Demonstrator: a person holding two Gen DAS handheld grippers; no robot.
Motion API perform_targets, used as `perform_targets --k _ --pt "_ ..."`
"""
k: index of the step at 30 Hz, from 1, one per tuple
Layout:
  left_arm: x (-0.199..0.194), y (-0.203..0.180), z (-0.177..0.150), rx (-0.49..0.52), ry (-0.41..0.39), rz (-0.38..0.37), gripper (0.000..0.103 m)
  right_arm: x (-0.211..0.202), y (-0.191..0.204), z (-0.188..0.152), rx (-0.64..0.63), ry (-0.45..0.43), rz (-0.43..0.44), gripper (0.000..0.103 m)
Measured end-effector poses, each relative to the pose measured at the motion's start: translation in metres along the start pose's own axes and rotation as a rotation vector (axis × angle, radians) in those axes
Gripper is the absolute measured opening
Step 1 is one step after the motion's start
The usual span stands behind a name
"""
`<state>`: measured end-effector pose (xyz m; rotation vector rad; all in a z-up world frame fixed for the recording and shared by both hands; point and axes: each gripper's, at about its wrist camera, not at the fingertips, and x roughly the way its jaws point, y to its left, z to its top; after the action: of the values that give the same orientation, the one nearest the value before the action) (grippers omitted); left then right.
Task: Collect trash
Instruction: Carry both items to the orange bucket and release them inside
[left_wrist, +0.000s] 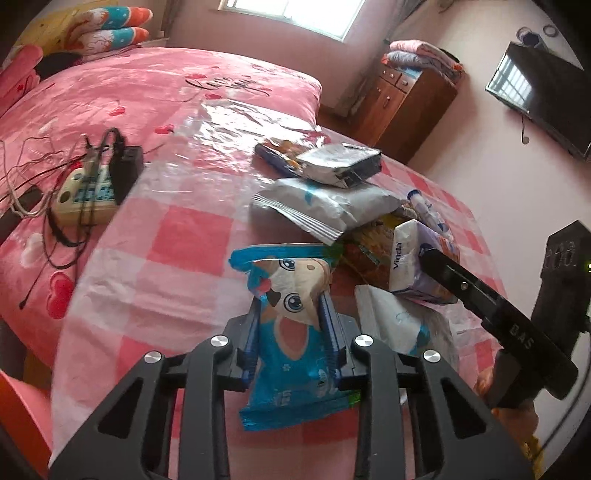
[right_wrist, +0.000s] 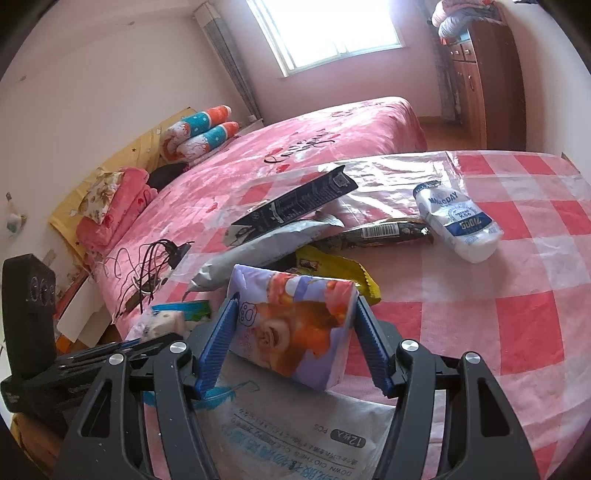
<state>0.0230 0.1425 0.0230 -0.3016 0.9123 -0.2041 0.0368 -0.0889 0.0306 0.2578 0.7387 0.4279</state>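
Clamping a blue wrapper (left_wrist: 291, 354), left gripper (left_wrist: 291, 314) sits near the surface (right_wrist: 517, 332) edge; right gripper (right_wrist: 295, 332) grips a tissue pack (right_wrist: 291, 325) mid-pile.

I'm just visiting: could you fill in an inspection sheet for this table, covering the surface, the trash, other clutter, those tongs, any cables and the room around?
Surface: table under a pink checked cover.
Job's things: blue cartoon wrapper, tissue pack, white bottle, silver pouch, more wrappers piled together.
Clutter: cream gadget on the bed.
Tongs: left tongs pinch the blue cartoon wrapper; right tongs clamp the tissue pack.
Cables: tangled wires on the bed.
Surroundings: pink bed, window, wooden cabinet, wall television.
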Motion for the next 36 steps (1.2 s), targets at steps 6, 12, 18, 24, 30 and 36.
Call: perform_targets --k 6,12,18,24,30,36 --pt "-0.045 0.025 -0.004 -0.024 -0.057 0.007 0.031 -0.008 0.000 -0.004 0.018 -0.015 0.002 0.064" --pt "-0.089 0.056 -0.013 -0.066 -0.103 0.023 0.031 -0.028 0.003 -0.008 0.041 -0.053 -0.022 0.064" --pt "-0.123 0.091 -0.030 -0.114 -0.131 0.074 0.031 -0.047 0.023 -0.011 0.019 -0.065 -0.033 0.064" --pt "-0.150 0.132 -0.053 -0.181 -0.147 0.135 0.031 -0.059 0.060 -0.012 -0.031 -0.061 -0.002 0.064" --pt "-0.174 0.174 -0.081 -0.258 -0.157 0.179 0.031 -0.059 0.118 -0.017 -0.125 -0.031 0.073 0.064" --pt "-0.189 0.211 -0.108 -0.328 -0.154 0.209 0.031 -0.049 0.189 -0.035 -0.234 0.027 0.172 0.064"
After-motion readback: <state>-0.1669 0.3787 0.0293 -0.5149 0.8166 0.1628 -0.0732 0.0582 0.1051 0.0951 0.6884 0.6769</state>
